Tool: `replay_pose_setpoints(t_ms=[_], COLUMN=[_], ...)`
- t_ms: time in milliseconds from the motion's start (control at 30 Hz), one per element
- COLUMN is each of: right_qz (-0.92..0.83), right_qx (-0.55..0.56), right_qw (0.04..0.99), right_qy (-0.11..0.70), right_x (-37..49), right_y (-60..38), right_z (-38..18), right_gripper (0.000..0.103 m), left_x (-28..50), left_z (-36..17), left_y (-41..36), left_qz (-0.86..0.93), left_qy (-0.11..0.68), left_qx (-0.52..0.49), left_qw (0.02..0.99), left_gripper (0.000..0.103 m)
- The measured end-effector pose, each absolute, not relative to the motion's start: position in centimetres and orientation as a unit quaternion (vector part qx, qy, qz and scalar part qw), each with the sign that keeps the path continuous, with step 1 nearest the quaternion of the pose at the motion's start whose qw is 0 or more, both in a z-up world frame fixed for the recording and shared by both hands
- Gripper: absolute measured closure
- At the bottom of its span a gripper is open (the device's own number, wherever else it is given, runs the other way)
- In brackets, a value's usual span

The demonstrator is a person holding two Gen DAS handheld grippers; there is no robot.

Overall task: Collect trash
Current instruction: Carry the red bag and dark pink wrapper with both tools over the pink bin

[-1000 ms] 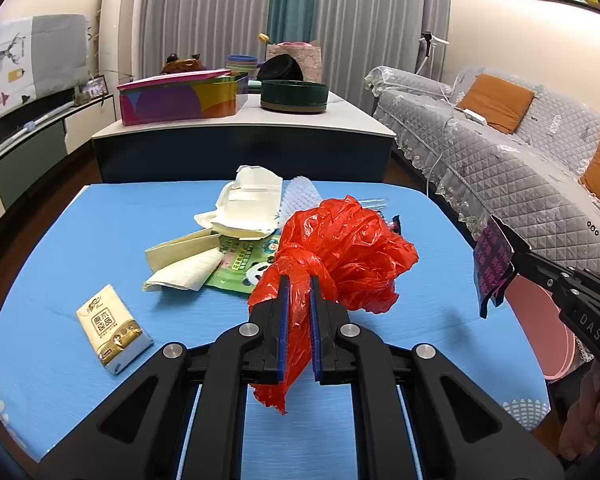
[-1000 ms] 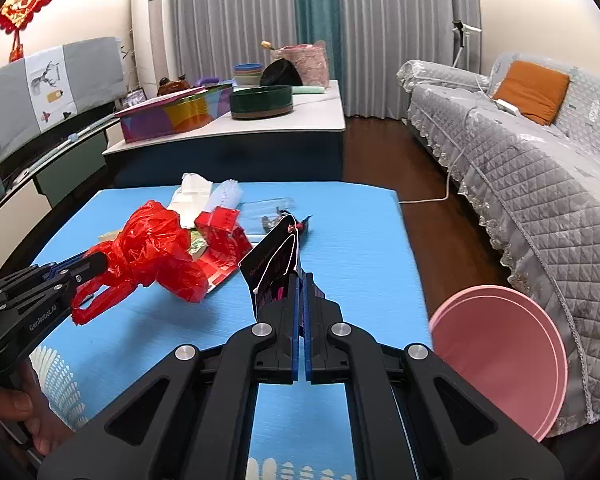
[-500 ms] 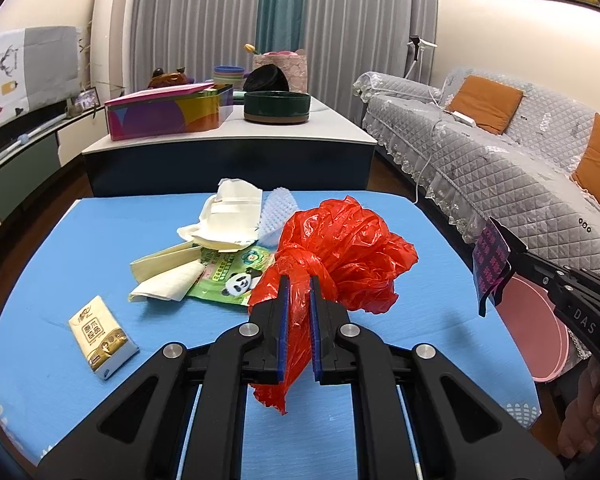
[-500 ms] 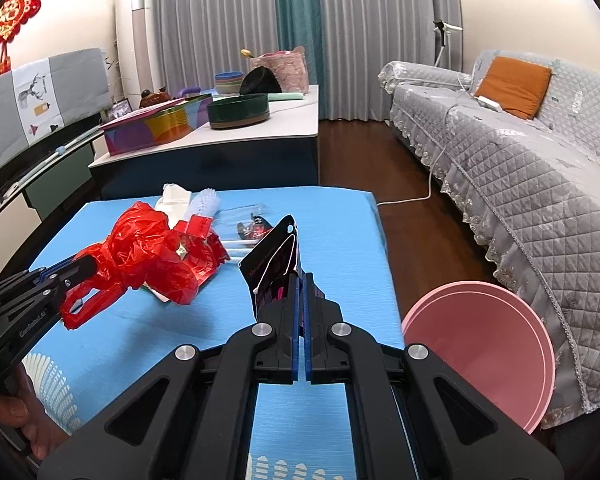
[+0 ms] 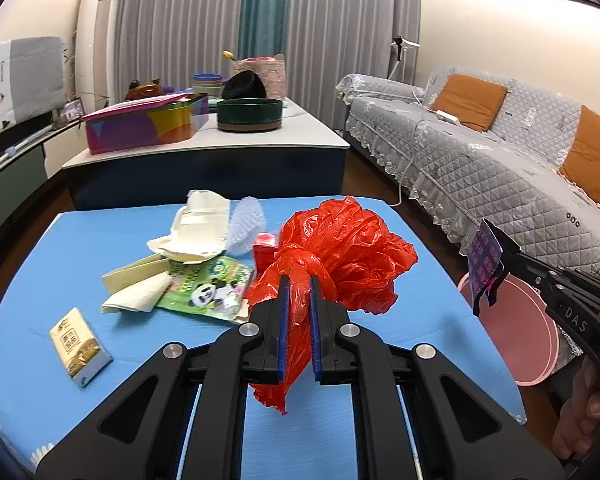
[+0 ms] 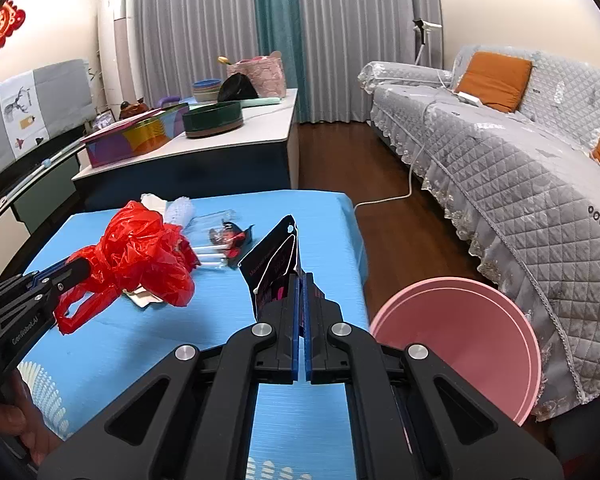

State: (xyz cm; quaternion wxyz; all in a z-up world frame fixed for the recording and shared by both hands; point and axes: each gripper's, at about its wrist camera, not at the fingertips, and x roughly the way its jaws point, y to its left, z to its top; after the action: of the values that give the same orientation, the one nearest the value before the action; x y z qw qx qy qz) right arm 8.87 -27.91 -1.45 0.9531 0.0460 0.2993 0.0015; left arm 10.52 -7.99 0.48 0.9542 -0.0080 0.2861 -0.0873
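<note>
My left gripper (image 5: 298,284) is shut on a crumpled red plastic bag (image 5: 340,252), held just above the blue table (image 5: 36,280). From the right wrist view the same red bag (image 6: 140,256) hangs at the left gripper (image 6: 76,270). My right gripper (image 6: 301,280) is shut on a black packaging card (image 6: 274,264) with pink print; the card (image 5: 484,256) shows at the right of the left wrist view. A round pink bin (image 6: 456,340) stands on the floor off the table's right edge. More trash lies on the table: paper wrappers (image 5: 198,228), a panda packet (image 5: 208,286), a tissue pack (image 5: 78,346).
A low white-topped cabinet (image 5: 204,148) behind the table carries a colourful box (image 5: 144,124) and a dark green bowl (image 5: 249,114). A grey quilted sofa (image 6: 512,168) with orange cushions runs along the right. Clear wrappers and sticks (image 6: 224,240) lie mid-table. A person's hand (image 5: 584,412) holds the right gripper.
Both grippers have drifted rightward with their loads still held; the pink bin has come further into the right wrist view and the table trash has slid left.
</note>
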Motion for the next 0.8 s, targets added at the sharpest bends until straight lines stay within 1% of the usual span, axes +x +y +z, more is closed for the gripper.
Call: replay_pose_setpoints(t_ms=[367,800], right_qz=[-0.03,-0.077], right_qx=[0.049,0.065], right_qw=[0.954,0.952], right_qy=[0.293,0.289], right_x=[7.9,6.2], right_y=[-30.9,-36.1], right_z=[-1.2,-1.3], right_gripper=[0.101,0.101], left_x=[10.8,10.7], left_z=[0.2,0.0], left_y=[-11.5,-17.4], left_qz=[-0.113,-0.157], left_qy=[0.289,0.289], left_qx=[0.002,0.023], left_qw=[0.95,0.944], left_gripper=[0.094,0.094])
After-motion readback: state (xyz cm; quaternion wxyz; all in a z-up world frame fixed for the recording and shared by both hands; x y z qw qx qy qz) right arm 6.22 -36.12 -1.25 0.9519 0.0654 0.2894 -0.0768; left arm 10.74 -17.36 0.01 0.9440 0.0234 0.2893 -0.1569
